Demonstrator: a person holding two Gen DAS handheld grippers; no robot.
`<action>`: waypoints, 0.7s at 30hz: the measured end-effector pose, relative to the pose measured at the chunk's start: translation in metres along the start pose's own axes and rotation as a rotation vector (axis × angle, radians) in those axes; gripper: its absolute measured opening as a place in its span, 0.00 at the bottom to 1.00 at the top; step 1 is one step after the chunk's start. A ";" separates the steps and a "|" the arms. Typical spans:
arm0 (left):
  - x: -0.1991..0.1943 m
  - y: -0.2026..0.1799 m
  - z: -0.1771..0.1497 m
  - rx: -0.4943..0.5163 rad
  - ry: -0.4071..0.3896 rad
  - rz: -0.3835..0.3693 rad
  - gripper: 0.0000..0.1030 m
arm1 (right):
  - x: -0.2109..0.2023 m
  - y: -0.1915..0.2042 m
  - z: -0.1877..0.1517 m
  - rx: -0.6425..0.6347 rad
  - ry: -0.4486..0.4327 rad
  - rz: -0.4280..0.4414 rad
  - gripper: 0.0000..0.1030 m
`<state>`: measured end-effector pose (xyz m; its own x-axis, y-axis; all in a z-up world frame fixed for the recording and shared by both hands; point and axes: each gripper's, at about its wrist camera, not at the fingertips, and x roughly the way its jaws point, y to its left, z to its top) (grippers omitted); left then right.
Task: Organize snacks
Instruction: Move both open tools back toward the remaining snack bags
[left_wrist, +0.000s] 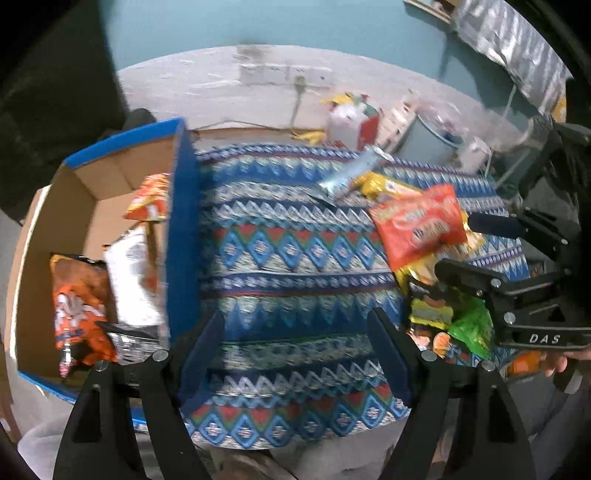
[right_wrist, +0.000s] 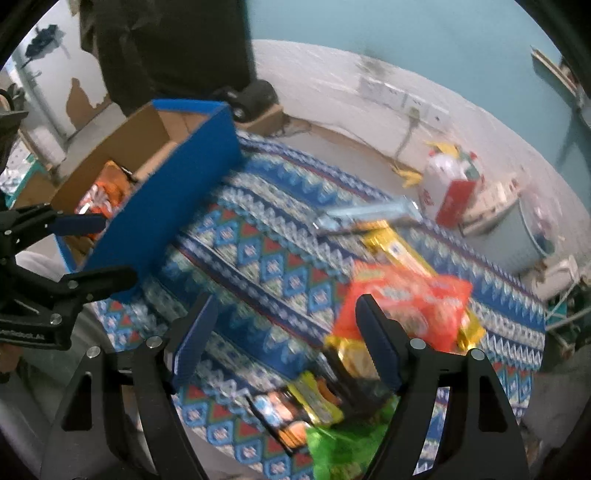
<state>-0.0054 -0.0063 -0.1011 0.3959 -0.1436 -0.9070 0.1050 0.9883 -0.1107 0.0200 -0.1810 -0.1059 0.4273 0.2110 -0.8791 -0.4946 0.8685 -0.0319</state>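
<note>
A blue cardboard box (left_wrist: 183, 229) stands at the left of a patterned tablecloth (left_wrist: 291, 258) and holds several snack bags, among them an orange one (left_wrist: 79, 306) and a white one (left_wrist: 133, 273). A pile of snacks lies at the right: an orange-red bag (left_wrist: 421, 225), a silver-blue bar (left_wrist: 351, 173), a green bag (left_wrist: 472, 325). My left gripper (left_wrist: 295, 354) is open and empty over the cloth beside the box. My right gripper (right_wrist: 284, 343) is open and empty above the pile's near edge, close to the orange-red bag (right_wrist: 413, 302). The box (right_wrist: 166, 199) also shows in the right wrist view.
A white and red bag (right_wrist: 448, 192) and a grey bin (right_wrist: 517, 236) stand on the floor behind the table. A wall socket strip (left_wrist: 284, 74) with a plugged cable is on the far wall. A black speaker-like object (right_wrist: 255, 98) sits behind the box.
</note>
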 end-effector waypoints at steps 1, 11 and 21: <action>0.003 -0.007 -0.001 0.013 0.010 -0.006 0.78 | 0.001 -0.007 -0.006 0.017 0.011 -0.006 0.75; 0.030 -0.057 -0.004 0.105 0.067 -0.001 0.78 | 0.005 -0.058 -0.049 0.152 0.078 -0.110 0.75; 0.056 -0.085 -0.002 0.131 0.108 0.004 0.78 | 0.030 -0.084 -0.092 0.288 0.211 -0.184 0.76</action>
<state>0.0062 -0.0981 -0.1437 0.2967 -0.1259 -0.9466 0.2245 0.9727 -0.0590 0.0046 -0.2892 -0.1738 0.3097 -0.0308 -0.9503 -0.1791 0.9797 -0.0902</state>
